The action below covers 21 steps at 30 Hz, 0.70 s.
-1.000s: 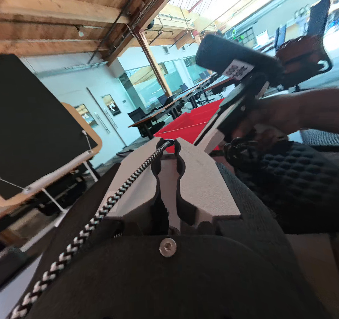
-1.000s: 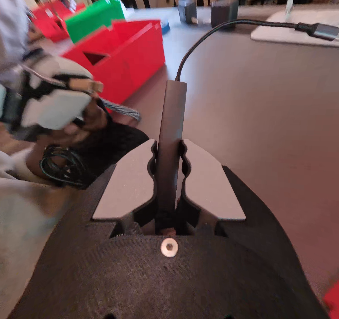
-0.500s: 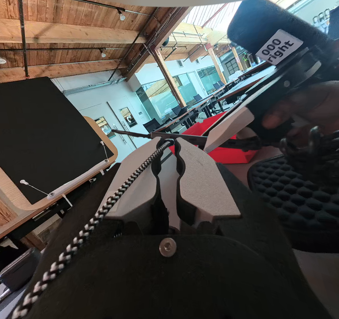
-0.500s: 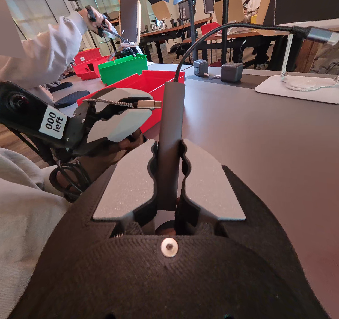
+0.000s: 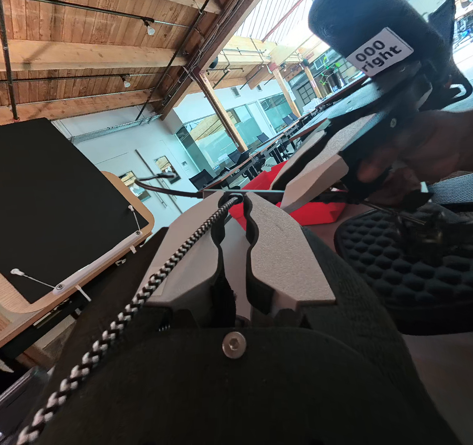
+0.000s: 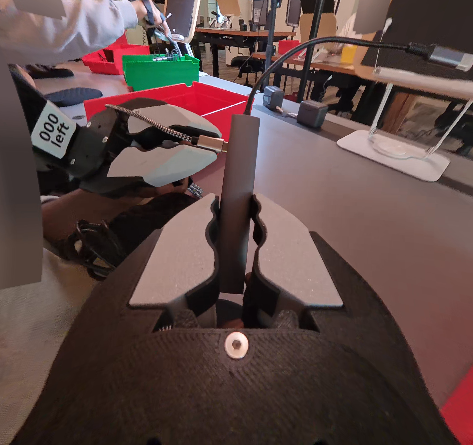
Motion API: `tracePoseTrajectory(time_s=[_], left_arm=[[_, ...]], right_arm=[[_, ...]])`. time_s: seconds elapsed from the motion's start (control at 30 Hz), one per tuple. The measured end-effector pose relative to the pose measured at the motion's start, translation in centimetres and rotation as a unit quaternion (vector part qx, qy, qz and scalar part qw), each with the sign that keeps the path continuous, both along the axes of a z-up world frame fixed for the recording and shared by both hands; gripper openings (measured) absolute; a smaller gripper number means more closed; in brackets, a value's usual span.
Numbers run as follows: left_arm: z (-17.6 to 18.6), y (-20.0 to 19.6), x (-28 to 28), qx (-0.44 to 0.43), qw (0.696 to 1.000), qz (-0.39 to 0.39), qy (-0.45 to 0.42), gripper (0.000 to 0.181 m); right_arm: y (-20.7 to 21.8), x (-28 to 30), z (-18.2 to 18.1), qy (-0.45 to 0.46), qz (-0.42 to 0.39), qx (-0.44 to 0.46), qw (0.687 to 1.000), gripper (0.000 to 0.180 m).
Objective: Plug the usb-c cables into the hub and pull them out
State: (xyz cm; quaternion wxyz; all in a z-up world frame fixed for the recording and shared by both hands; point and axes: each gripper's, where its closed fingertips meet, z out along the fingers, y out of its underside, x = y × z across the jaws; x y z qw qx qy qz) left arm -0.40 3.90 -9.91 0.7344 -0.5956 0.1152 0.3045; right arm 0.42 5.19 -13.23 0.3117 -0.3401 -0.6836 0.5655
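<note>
Left wrist view: left claw (image 5: 234,198) is pinching the braided usb-c cable (image 5: 163,271), plug hidden past the fingertips, hub (image 5: 240,191) lying edge-on crosswise just ahead. Right wrist view: right claw (image 6: 236,197) is clamping the hub (image 6: 239,166) upright above the table (image 6: 345,215); the plug (image 6: 211,143) is meeting its left edge square-on, though I'm not seeing whether it's seated.

Black gripper (image 6: 235,202) bodies, grey fingers (image 6: 179,253), silver screw (image 6: 236,344).
</note>
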Motion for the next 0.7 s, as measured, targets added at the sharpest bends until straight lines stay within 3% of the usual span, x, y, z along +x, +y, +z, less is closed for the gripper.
tracePoseTrajectory(time_s=[0.2,0.7], left_arm=[[-0.11,0.21,0.28,-0.001,1.0,-0.009,-0.01,0.012],[-0.03,0.27,0.25,-0.005,1.0,-0.002,0.001,0.012]], right_arm=[[0.34,0.38,0.29,0.059,-0.008,0.064,0.996,0.024],[-0.15,0.57,0.43,0.072,0.002,0.025,0.997,0.025]])
